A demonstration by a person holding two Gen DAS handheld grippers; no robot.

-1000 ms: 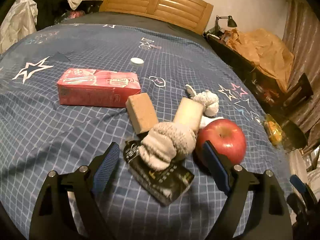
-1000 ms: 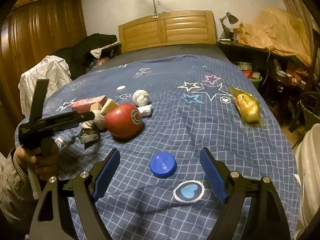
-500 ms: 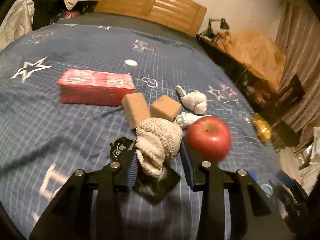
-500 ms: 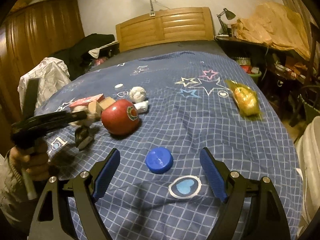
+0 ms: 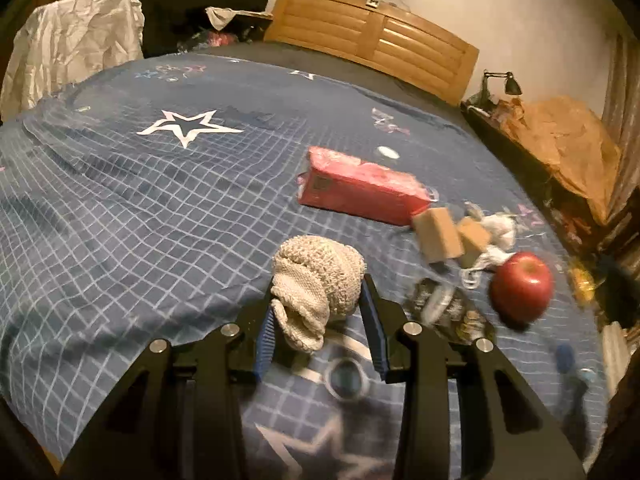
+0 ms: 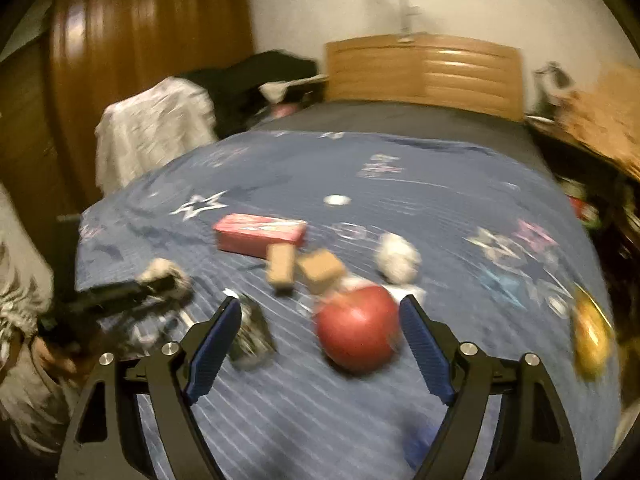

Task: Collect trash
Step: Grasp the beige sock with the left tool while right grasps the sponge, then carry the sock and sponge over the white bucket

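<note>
My left gripper (image 5: 319, 282) is shut on a beige knitted sock bundle (image 5: 316, 276) and holds it above the blue star bedspread (image 5: 140, 208). In the right wrist view this same gripper shows at the left with the sock bundle (image 6: 164, 274). A dark crumpled wrapper (image 5: 448, 308) lies beside a red apple (image 5: 522, 286). My right gripper (image 6: 320, 304) hovers over the apple (image 6: 358, 328), its jaws closing. The apple sits between the fingers near the right one, and neither pad touches it. The wrapper (image 6: 252, 336) lies by the left finger.
A pink box (image 5: 360, 192), two brown blocks (image 5: 436, 236), crumpled white tissue (image 5: 496, 228) and a white cap (image 5: 388, 152) lie mid-bed. A yellow bag (image 6: 590, 334) is near the right edge. A wooden headboard (image 5: 376, 36) stands behind, and a cluttered desk (image 5: 560, 148) to the right.
The left gripper shut on the sock bundle, lifted it off the wrapper and carried it left. The right gripper swung left from the blue cap to the apple.
</note>
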